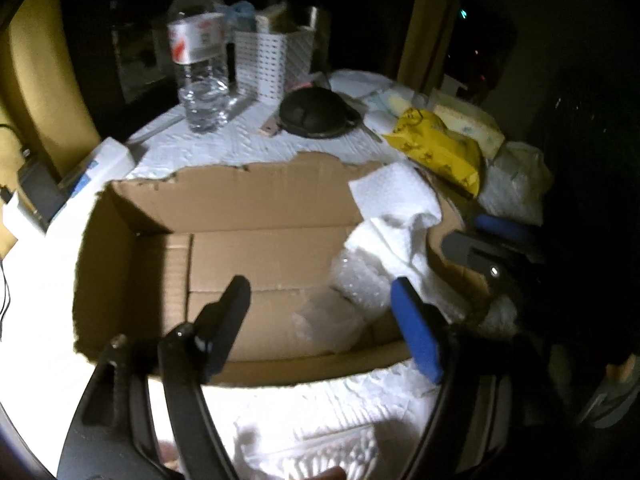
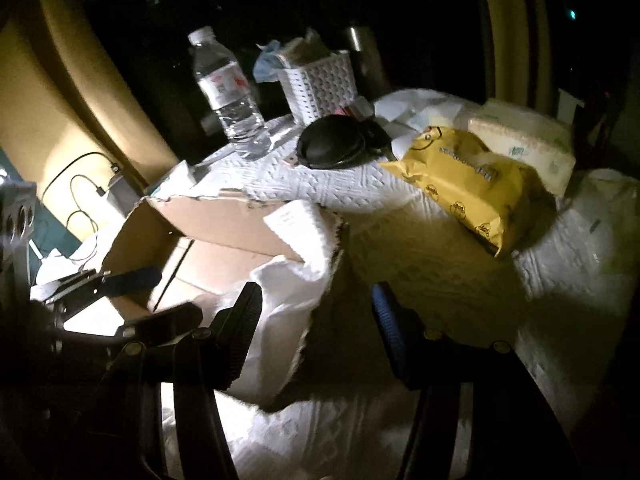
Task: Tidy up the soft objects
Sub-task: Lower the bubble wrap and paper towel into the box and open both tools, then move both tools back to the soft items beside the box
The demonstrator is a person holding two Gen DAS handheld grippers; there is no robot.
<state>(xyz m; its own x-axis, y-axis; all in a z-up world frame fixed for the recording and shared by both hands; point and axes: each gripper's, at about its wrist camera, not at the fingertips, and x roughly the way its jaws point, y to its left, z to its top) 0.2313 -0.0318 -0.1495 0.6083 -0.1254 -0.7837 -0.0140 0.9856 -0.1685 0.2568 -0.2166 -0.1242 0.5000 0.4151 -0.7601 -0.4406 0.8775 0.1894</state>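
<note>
Jaws apart on both grippers, left gripper [image 1: 324,320] and right gripper [image 2: 316,324] hover over the cardboard box [image 1: 260,196].

Water bottle [image 1: 199,52], white basket [image 1: 272,60] — black round pouch [image 1: 316,112]

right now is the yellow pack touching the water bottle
Apart. The right wrist view shows the yellow pack lying well to the right of the water bottle, with the black round case and bare white cloth between them.
</note>
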